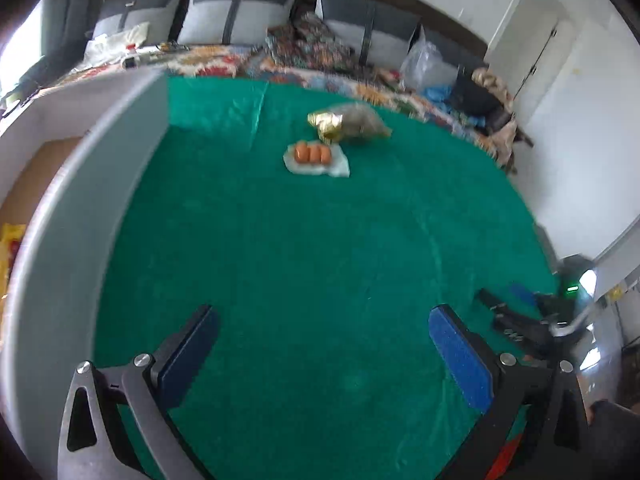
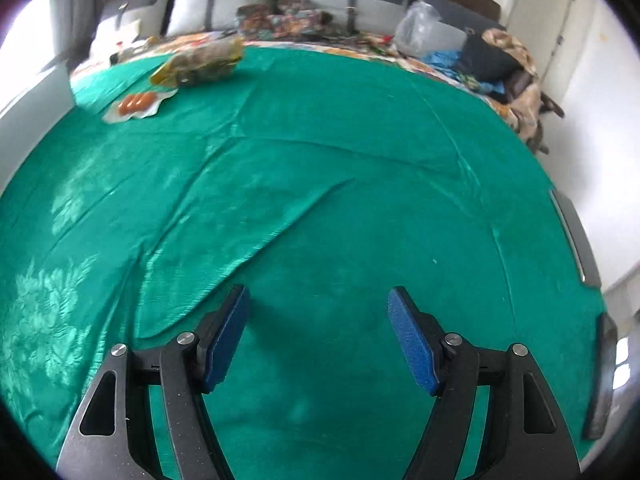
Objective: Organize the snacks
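Observation:
A clear packet of orange sausages (image 1: 314, 158) lies on the green cloth (image 1: 304, 264) toward the far side. Just behind it rests a gold-and-clear snack bag (image 1: 348, 123). My left gripper (image 1: 322, 314) hovers over bare cloth well short of both, jaws wide open with nothing between the blue pads (image 1: 460, 360). In the right wrist view the same sausage packet (image 2: 136, 106) and snack bag (image 2: 200, 65) sit at the far left. My right gripper (image 2: 318, 300) is open above wrinkled cloth (image 2: 320, 184), empty. The right gripper's body (image 1: 516, 316) shows at the left view's right edge.
A tall grey-white bin wall (image 1: 80, 216) rises along the left of the cloth, with a yellow package (image 1: 8, 248) beyond it. A patterned bedspread (image 1: 248, 60), cushions (image 2: 208, 8), a clear plastic bag (image 2: 420, 28) and piled clothes (image 2: 500, 64) lie behind. Dark flat objects (image 2: 576, 236) sit at the right edge.

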